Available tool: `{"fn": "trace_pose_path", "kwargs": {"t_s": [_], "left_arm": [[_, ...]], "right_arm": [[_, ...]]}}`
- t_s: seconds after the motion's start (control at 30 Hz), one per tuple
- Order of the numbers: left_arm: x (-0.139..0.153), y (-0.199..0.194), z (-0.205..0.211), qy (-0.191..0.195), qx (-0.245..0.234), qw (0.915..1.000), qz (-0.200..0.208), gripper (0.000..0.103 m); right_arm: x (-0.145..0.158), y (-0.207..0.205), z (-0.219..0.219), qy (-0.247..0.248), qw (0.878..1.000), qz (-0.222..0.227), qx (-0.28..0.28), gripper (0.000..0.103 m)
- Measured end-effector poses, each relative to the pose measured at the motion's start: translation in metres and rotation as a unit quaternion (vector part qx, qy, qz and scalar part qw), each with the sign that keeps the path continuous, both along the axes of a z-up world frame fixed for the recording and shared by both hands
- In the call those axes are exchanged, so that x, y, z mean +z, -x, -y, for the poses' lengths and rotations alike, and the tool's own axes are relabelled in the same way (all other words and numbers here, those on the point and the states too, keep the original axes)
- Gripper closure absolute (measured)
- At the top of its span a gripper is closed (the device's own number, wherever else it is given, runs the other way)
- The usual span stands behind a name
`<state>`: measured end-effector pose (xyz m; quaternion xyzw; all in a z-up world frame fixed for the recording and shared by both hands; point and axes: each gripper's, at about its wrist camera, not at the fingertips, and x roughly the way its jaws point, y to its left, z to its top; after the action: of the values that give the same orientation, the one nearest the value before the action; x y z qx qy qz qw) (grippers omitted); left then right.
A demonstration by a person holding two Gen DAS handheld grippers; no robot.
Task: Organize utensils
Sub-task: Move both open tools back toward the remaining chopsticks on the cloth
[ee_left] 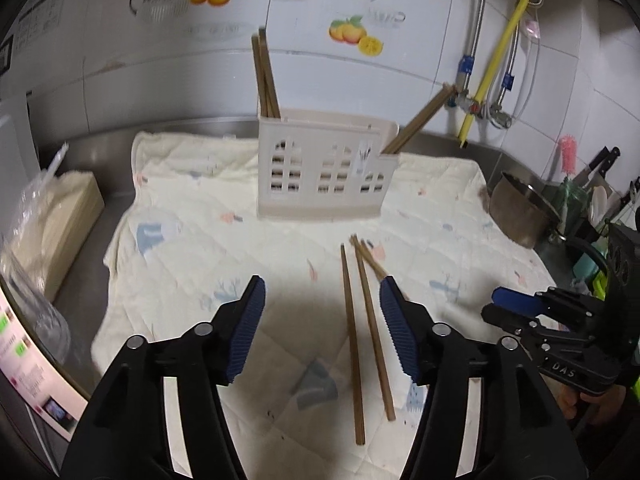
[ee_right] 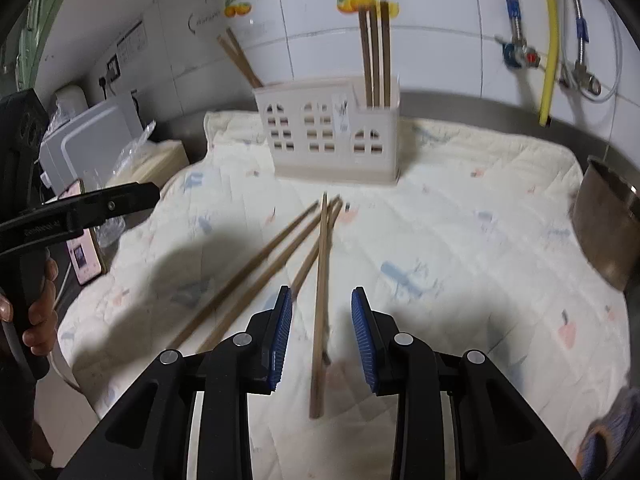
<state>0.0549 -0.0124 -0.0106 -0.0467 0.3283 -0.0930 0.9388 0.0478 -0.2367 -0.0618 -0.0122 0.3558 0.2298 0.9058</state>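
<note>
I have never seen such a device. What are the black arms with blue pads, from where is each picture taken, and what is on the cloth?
These are two hand-held grippers, not a robot; a person carries one in each hand. Each picture comes from a camera on one gripper, looking forward along its fingers. The left gripper is open and holds nothing. The right gripper is also open, with one loose chopstick lying between its fingers, not gripped. Other loose chopsticks lie beside it on a quilted cloth. Behind stands a cream utensil holder that already has chopsticks standing in both its end compartments. A metal pot stands at the cloth's right edge.
</note>
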Motion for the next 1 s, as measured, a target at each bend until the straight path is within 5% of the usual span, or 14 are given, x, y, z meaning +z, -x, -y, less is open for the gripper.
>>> {"fn": "trace_pose_path", "kwargs": {"t_s": [0.4,1.0], "left_arm": [[-0.033,0.005,-0.01,0.004,0.027,0.9989,-0.039,0.015],[-0.057,0.011,-0.036,0.01,0.069,0.9947,-0.076,0.005]], "right_arm": [[-0.027,0.002,-0.003,-0.005,0.999,-0.035,-0.005,0.052],[-0.028,0.001,-0.008,0.006,0.999,-0.035,0.0,0.017]]}}
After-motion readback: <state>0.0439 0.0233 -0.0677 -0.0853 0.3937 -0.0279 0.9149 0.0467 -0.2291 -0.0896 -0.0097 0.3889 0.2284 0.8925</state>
